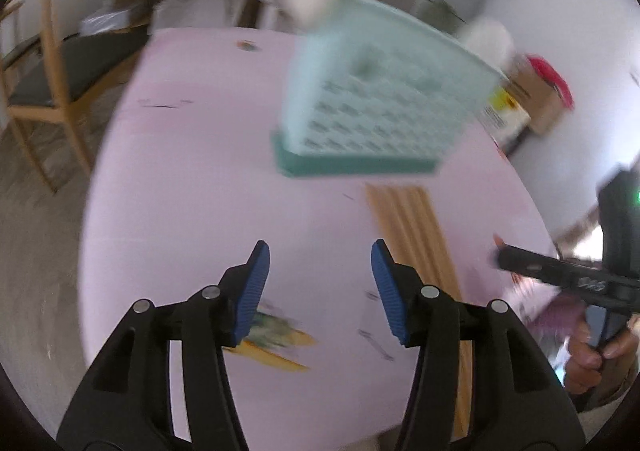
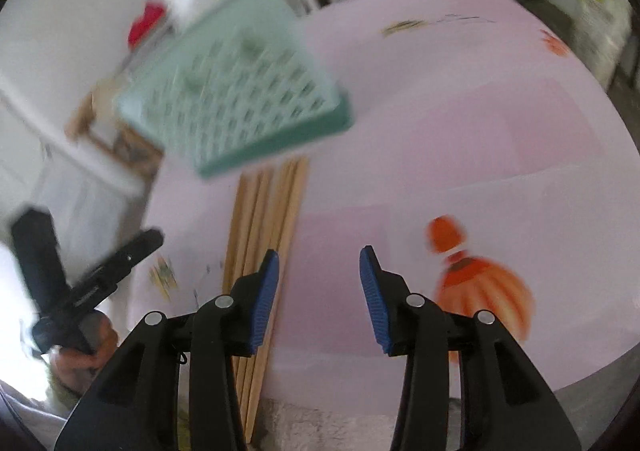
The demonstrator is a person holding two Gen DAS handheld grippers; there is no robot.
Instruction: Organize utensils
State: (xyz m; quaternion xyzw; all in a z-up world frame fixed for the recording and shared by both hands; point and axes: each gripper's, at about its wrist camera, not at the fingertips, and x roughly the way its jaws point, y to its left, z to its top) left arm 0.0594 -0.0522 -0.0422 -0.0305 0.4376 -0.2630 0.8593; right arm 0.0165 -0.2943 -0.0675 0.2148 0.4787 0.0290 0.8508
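**Chopstick Bundle: Handling and Orientation**

On the pink-covered bench, a set of wooden chopsticks lies flat, side by side and touching, just in front of the mint-green perforated utensil holder. Both views are motion-blurred, so the exact stick count cannot be told.

**Claw state.** The left claw stands open with nothing between its blue pads. The right claw is likewise open and empty; its left pad overlaps the bundle in the right wrist view, but contact cannot be confirmed.

**Handling.** The sticks are judged light, stiff and smooth. Being thin and loose, they are likely to roll or fan apart if pinched unevenly. Recommended hold: across the bundle near mid-length, pads square to the sticks, or one end if they are to be dropped upright into the holder.

**Orientation.** The long axis runs from the near bench edge away toward the holder. Far ends lie at the holder's darker base; near ends reach the bench edge. Which end is the tip cannot be told.
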